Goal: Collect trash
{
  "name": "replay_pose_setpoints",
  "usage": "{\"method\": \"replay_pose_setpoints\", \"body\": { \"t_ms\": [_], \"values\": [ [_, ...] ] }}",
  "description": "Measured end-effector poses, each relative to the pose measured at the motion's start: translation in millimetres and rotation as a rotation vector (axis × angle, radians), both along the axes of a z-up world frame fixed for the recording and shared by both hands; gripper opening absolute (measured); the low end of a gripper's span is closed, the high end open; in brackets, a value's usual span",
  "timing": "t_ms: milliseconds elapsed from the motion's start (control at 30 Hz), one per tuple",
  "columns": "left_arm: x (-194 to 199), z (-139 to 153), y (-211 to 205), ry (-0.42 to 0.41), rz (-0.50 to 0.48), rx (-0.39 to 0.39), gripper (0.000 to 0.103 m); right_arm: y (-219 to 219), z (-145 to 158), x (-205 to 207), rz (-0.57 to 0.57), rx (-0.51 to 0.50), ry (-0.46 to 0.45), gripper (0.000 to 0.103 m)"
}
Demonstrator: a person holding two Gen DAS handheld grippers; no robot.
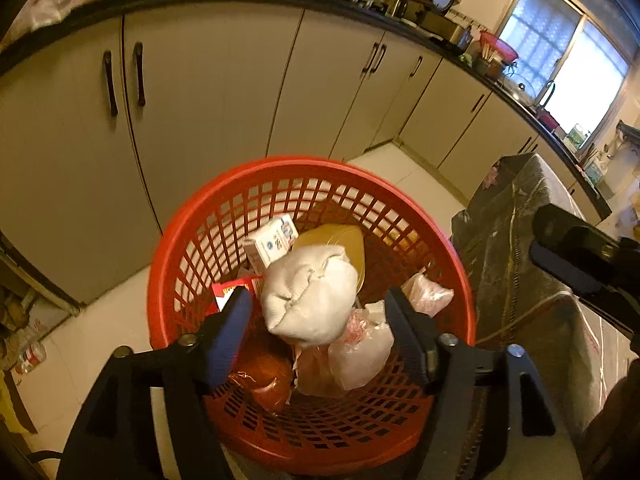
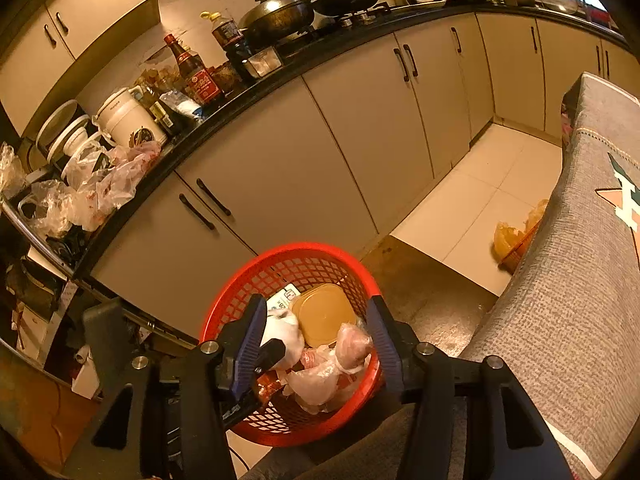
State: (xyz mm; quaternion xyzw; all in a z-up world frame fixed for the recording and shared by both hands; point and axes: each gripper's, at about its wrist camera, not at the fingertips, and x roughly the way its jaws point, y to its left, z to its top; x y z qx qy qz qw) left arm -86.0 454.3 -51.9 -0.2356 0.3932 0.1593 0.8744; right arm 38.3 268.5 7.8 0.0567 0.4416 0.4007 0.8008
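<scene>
Left wrist | round red lattice plastic basket [image 1: 176,276] | crumpled white wad [image 1: 310,300] falling | both jaws released

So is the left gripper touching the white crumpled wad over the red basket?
Apart. The left wrist view shows the left gripper open, with visible gaps between both pads and the white wad, which sits above the trash in the red basket.
</scene>
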Motion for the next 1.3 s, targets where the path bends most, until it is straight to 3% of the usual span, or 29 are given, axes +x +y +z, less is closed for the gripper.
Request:
{"method": "replay_pose_setpoints", "body": {
  "t_ms": [200,333,567,633,767,833,1000,1167,1300],
  "values": [
    [-10.7,14.7,-2.0,-0.035,-0.004,0.041,0.075,-5.7,1.0,2.3,-0.023,0.024,-0.003,0.062],
    [-31.8,28.7,-1.6,-0.092,0.056,0.082,0.078,-11.9,0.1,7.3,-0.065,0.035,0.013,0.062],
    [-94.0,72.0,-8.6,-0.242,0.295,0.352,0.099,-20.0,-1.3,12.4,-0.131,0.031,0.032,0.066],
    [-108.3,87.0,-11.6,-0.241,0.35,0.436,0.101,-21.0,-0.5,12.2,-0.152,0.017,0.026,0.069],
    [-125.4,107.3,-13.5,-0.234,0.358,0.521,0.102,-25.0,5.8,2.5,-0.175,-0.073,-0.005,0.074],
    [-136.3,114.3,-20.1,-0.25,0.365,0.561,0.103,-36.3,16.3,-12.7,-0.184,-0.071,-0.027,0.074],
    [-151.5,128.8,-36.1,-0.281,0.352,0.576,0.103,-68.2,63.6,-70.8,-0.174,-0.04,-0.15,0.083],
    [-165.8,144.5,-55.5,-0.33,0.305,0.497,0.103,-102.4,93.9,-135.2,-0.199,-0.064,-0.334,0.091],
    [-177.9,153.7,-68.2,-0.361,0.273,0.428,0.103,-132.5,100.9,-171.7,-0.248,-0.058,-0.385,0.091]
  ]
}}
